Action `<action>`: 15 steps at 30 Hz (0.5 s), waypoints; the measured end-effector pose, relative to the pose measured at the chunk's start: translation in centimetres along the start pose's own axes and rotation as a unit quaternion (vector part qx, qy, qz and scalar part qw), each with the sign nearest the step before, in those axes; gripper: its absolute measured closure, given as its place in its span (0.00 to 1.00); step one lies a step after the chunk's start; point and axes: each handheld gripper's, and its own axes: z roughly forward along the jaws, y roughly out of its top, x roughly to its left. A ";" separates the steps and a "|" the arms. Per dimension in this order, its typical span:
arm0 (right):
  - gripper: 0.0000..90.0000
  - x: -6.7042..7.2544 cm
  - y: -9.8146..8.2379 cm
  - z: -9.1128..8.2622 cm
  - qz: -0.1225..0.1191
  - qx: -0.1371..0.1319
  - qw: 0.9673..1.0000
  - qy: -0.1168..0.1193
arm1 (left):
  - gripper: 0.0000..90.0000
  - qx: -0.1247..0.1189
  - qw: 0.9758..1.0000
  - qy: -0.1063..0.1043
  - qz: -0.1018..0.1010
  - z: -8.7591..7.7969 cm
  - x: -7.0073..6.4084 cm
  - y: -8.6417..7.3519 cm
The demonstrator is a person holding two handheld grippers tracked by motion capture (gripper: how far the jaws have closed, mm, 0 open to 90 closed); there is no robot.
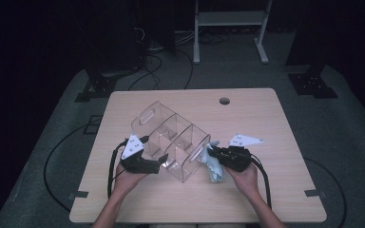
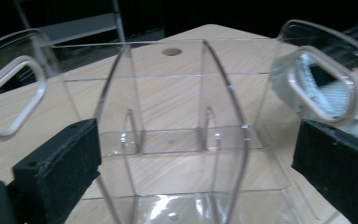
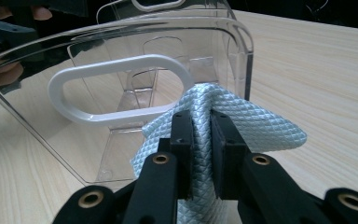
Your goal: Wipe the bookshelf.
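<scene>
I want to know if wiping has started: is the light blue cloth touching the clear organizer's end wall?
Cannot tell. In the right gripper view the cloth, pinched by the right gripper, overlaps the clear organizer at its handle cutout, but neither contact nor a gap shows plainly.

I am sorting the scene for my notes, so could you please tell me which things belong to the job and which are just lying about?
In use:
- clear plastic divided organiser
- pale blue quilted cloth
- right gripper
- left gripper

Lying about:
- white metal frame
- black floor cables

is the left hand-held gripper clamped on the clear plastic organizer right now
No, the left hand-held gripper has its jaws spread wide, apart from the clear plastic divided organizer between them.
</scene>
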 end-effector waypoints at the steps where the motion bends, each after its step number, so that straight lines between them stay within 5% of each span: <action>1: 0.89 0.0 0.0 0.0 0.001 -0.001 1.000 0.000 | 0.00 0.001 1.000 0.001 -0.001 0.1 0.1 0.0; 15: 0.89 -0.4 0.0 0.2 -0.001 0.003 1.000 -0.001 | 0.00 0.028 1.000 -0.002 -0.007 1.5 0.9 -0.8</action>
